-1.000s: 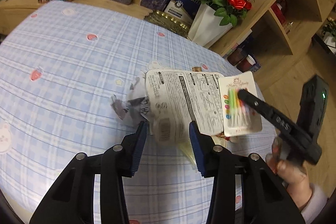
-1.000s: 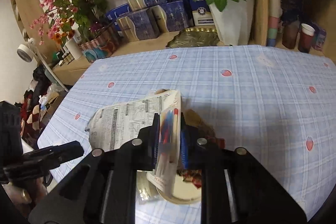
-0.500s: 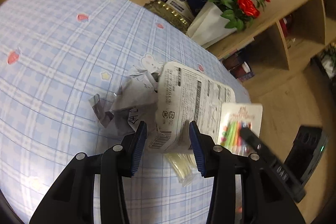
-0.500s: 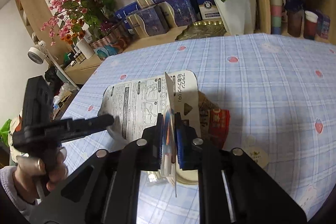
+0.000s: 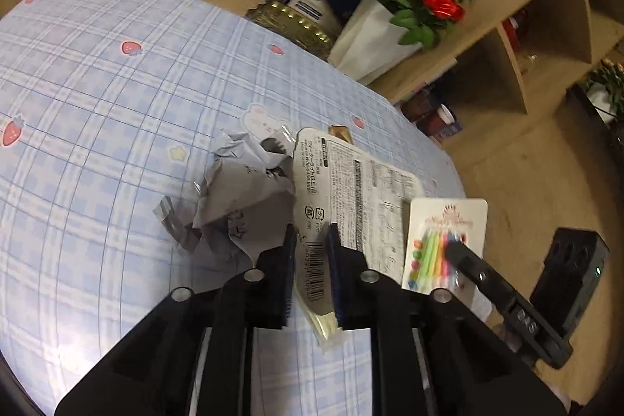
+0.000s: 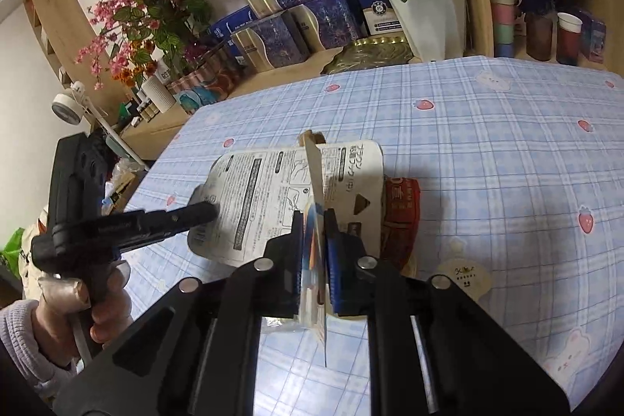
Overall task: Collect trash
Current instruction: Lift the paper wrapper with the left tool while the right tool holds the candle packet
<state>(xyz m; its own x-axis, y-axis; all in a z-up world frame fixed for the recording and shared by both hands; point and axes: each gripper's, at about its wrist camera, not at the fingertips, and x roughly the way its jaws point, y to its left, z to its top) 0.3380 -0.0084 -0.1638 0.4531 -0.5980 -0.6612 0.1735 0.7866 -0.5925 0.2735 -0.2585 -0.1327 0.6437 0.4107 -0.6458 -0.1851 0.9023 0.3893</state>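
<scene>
The left tool (image 5: 310, 244) is clenched on the near edge of the printed packaging card (image 5: 351, 190), which lies on the checked worktop (image 5: 97, 96) touching a crumpled grey wrapper (image 5: 241, 197). The right tool (image 6: 314, 225) grips the candle pack (image 5: 446, 240) edgewise, just beside a red wrapper (image 6: 401, 209).

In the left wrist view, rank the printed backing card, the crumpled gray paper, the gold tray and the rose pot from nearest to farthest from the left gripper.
1. Printed backing card: between the jaws of the left gripper.
2. Crumpled gray paper: just left of the card.
3. Gold tray: past the tablecloth's far edge.
4. Rose pot: beside the tray on its right, slightly farther.
</scene>
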